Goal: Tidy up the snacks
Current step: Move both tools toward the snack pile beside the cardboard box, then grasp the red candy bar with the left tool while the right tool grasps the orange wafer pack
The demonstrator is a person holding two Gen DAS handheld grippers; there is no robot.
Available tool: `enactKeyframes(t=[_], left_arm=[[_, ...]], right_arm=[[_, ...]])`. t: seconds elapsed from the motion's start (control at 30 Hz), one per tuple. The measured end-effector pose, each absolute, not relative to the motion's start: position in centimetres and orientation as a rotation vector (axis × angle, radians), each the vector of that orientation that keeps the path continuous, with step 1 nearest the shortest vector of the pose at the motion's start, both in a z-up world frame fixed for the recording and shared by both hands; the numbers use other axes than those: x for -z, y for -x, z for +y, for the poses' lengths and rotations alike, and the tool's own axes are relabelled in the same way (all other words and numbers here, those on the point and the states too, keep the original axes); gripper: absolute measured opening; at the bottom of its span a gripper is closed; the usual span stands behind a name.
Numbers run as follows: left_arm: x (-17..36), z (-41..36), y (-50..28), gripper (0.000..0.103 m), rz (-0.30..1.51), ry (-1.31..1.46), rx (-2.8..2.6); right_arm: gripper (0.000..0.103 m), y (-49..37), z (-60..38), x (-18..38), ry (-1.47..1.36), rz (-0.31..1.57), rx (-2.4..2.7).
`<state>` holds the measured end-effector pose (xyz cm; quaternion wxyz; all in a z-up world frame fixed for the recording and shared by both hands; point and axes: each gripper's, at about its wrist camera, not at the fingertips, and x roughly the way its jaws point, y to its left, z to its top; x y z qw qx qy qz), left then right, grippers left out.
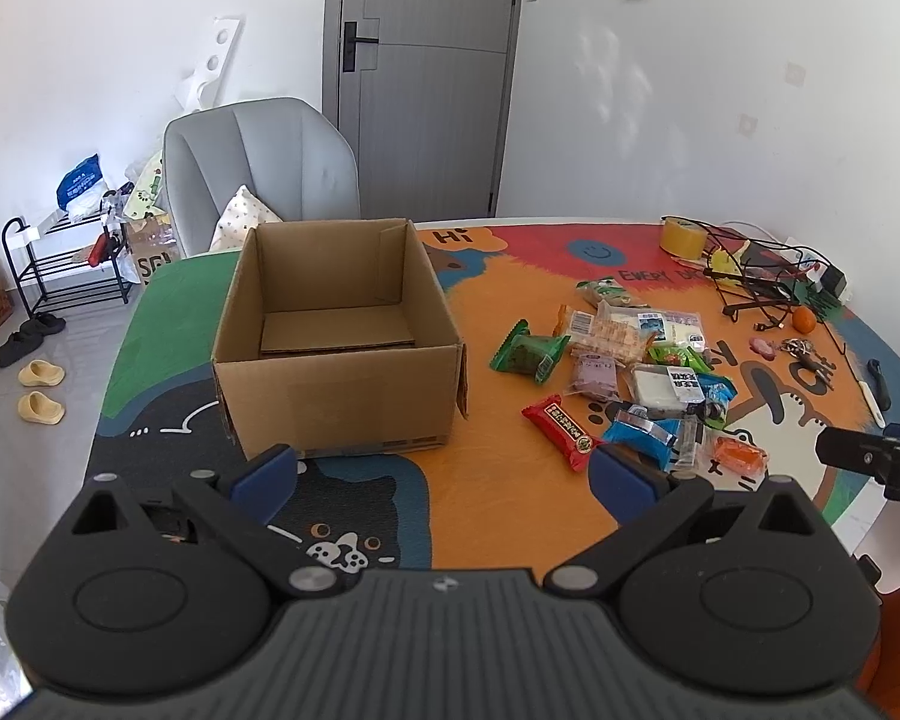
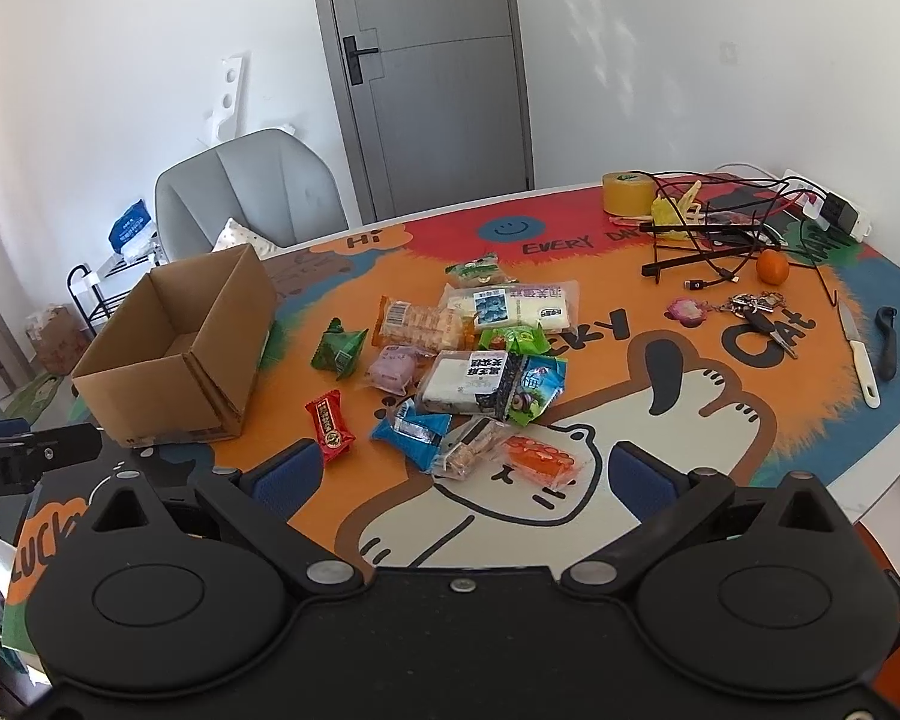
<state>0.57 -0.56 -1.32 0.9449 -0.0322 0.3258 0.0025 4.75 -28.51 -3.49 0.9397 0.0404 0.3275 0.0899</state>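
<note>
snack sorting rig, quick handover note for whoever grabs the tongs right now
Left tongs: open, empty, hovering in front of the cardboard box.
Right tongs: open, empty, hovering over the near edge of the snack pile.
Box: open; only a loose cardboard sheet shows inside, no snacks.
Snacks: all loose on the mat to the right of the box; red packet lies nearest it.
Done: nothing packed.
Left: every snack.

Cardboard box (image 1: 336,342): 1, open-topped
Snack packets (image 2: 468,354): about 12, in one loose heap; exact count uncertain where they overlap
Tape roll (image 2: 627,192): 1
Orange fruit (image 2: 772,268): 1
Knife (image 2: 858,354): 1
Key bunch (image 2: 756,306): 1
Grey chair (image 1: 258,162): 1
Yellow slippers (image 1: 41,390): 2
</note>
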Motion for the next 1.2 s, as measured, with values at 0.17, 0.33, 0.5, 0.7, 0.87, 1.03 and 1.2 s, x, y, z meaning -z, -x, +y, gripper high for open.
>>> enactKeyframes(t=[0.17,0.33,0.5,0.7,0.87,1.03,1.2], left_arm=[[1.4,-0.5,-0.6,0.103,0.666,0.064,-0.003],[1.4,-0.5,-0.6,0.103,0.665,0.065,-0.004],[1.4,-0.6,-0.6,0.103,0.665,0.064,-0.004],[1.9,-1.0,-1.3,0.103,0.68,0.07,0.007],[2.3,-1.8,-2.1,0.103,0.69,0.055,0.018],[2.7,-2.4,-2.9,0.103,0.678,0.07,0.018],[3.3,-3.3,-3.8,0.103,0.673,0.077,0.02]], right_arm=[[0.103,-4.7,-28.5,3.5,-0.08,0.669,-0.182],[0.103,-4.7,-28.6,3.5,-0.086,0.668,-0.178],[0.103,-4.7,-28.7,3.5,-0.086,0.669,-0.18],[0.103,-5.1,-28.7,4.0,-0.074,0.68,-0.17],[0.103,-5.7,-29.0,4.6,-0.075,0.687,-0.167],[0.103,-6.6,-29.7,5.6,-0.087,0.694,-0.148],[0.103,-7.4,-30.9,6.5,-0.141,0.694,-0.144]])
